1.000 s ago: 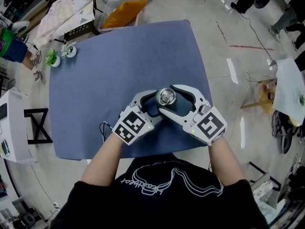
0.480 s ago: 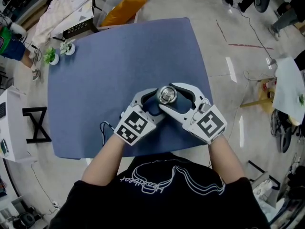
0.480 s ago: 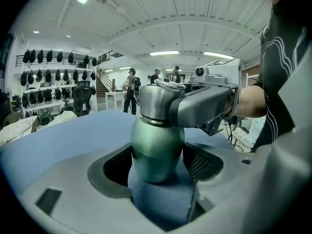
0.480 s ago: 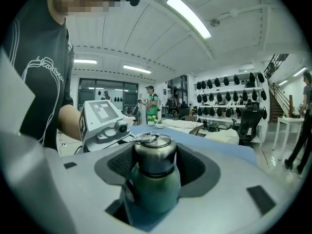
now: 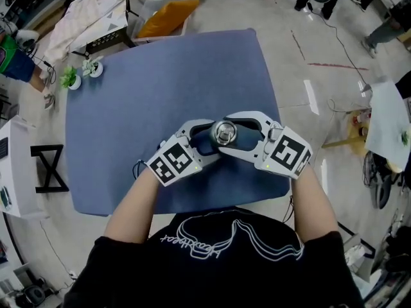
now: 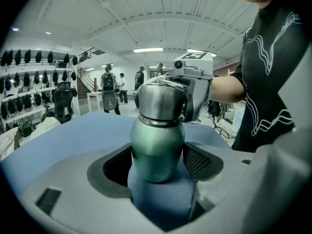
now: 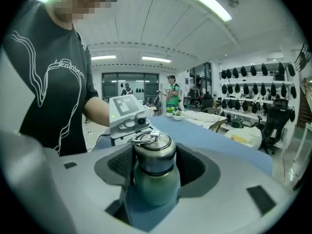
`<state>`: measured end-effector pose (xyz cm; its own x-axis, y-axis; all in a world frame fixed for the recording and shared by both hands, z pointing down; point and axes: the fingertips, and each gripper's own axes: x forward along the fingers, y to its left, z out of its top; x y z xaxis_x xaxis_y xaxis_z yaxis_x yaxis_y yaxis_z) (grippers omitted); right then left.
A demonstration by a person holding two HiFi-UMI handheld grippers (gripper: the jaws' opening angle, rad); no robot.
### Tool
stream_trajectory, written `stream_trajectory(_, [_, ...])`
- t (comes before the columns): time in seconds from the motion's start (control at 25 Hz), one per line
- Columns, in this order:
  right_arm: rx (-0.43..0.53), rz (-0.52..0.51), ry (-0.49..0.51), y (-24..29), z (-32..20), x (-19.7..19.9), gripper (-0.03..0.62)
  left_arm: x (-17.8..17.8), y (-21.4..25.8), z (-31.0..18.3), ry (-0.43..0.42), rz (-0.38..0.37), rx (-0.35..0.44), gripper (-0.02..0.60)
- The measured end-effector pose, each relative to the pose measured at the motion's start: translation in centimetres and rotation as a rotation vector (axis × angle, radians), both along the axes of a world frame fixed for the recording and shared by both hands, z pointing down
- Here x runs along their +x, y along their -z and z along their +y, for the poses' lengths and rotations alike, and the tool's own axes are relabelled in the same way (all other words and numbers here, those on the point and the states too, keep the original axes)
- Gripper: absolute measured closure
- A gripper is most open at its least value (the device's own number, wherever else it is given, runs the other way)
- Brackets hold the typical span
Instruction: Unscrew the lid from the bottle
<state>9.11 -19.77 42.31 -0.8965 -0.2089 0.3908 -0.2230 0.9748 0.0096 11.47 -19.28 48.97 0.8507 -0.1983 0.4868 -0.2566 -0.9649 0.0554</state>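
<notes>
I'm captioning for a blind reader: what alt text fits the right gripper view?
The right tool, jaws just closed in, clamps the steel lid of a green bottle on a blue table. Beyond it, the left tool reaches in from the far side.

Bottle (image 6: 157, 147): metal body with a green satin coat, smooth, soft sheen.

Lid (image 6: 161, 101): bare brushed steel, semi-gloss. The ring (image 7: 145, 137) on top is polished metal wire.

Desk (image 5: 160, 82): covered in blue cloth, matt, no shine.

Left gripper (image 6: 157, 160): hard grey-white plastic shell, smooth and matt. The pads (image 6: 197, 161) are dark, with a fine grid texture, rough. The marker cube (image 5: 170, 162) carries flat black-and-white print, matt.

Floor (image 5: 308, 24): pale, hard, glossy, with streaks of reflected lamp light.

Shirt (image 5: 218, 262): black cloth, matt, with white printed lines.
</notes>
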Motion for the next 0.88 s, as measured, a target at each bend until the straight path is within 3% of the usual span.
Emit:
stream_trajectory(0.52, [-0.028, 0.115, 0.282, -0.16, 0.31, -0.29, 0.327, -0.1, -0.1, 0.0, -0.354, -0.053, -0.007, 0.259])
stream_trajectory(0.72, [-0.042, 0.138, 0.335, -0.34, 0.5, -0.15, 0.327, 0.11, -0.33, 0.22, -0.42, -0.078, -0.028, 0.256])
stream_trajectory(0.88, [-0.04, 0.153, 0.337, -0.28, 0.53, -0.18, 0.326, 0.05, -0.15, 0.24, -0.403, -0.069, -0.033, 0.256])
